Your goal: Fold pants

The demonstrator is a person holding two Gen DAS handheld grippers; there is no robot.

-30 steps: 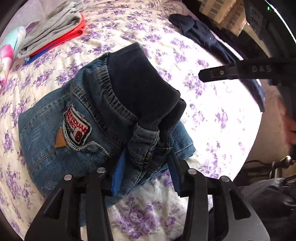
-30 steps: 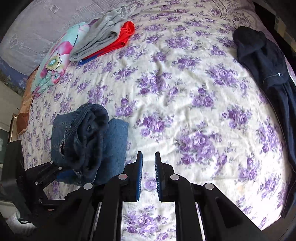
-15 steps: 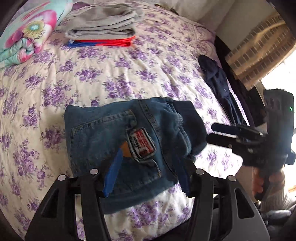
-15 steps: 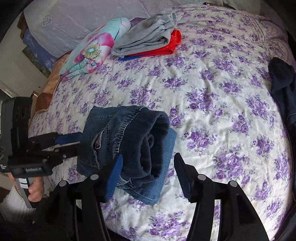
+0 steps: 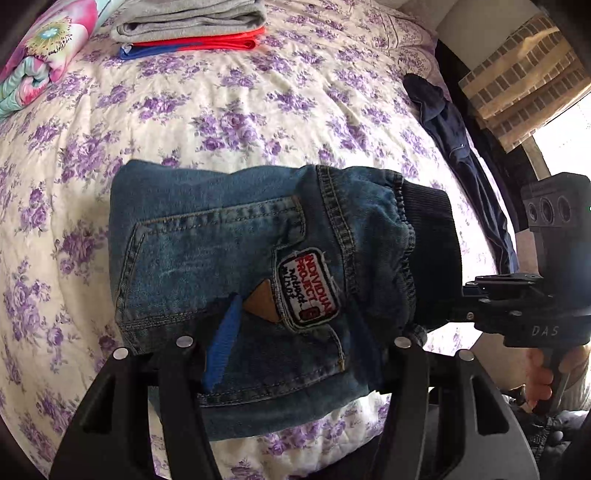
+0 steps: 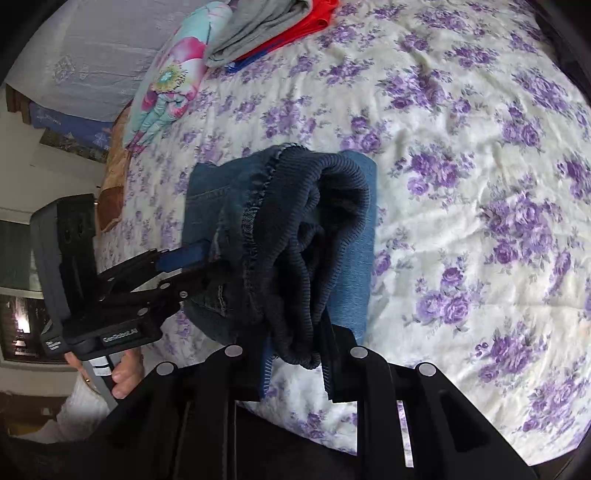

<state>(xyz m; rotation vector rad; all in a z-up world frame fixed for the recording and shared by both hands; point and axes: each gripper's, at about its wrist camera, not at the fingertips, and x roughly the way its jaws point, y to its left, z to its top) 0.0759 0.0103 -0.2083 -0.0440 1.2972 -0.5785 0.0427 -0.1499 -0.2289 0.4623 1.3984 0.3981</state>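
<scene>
Folded blue jeans [image 5: 229, 266] with a dark ribbed waistband and a white patch lie as a thick bundle near the bed's front edge; they also show in the right wrist view [image 6: 288, 236]. My left gripper [image 5: 295, 354] straddles the bundle's near edge, its jaws wide around the denim. My right gripper [image 6: 295, 365] closes on the ribbed waistband end [image 6: 310, 288] from the right side; it also shows in the left wrist view [image 5: 458, 306].
The bed has a cream sheet with purple flowers [image 5: 258, 110]. A stack of folded grey, red and blue clothes [image 5: 188, 26] and a floral pillow [image 5: 40, 55] lie at the back. A dark garment [image 5: 461, 147] lies at the right edge.
The right gripper has moved in and narrowed onto the waistband end. The left gripper has come closer, with the bundle deeper between its jaws.
</scene>
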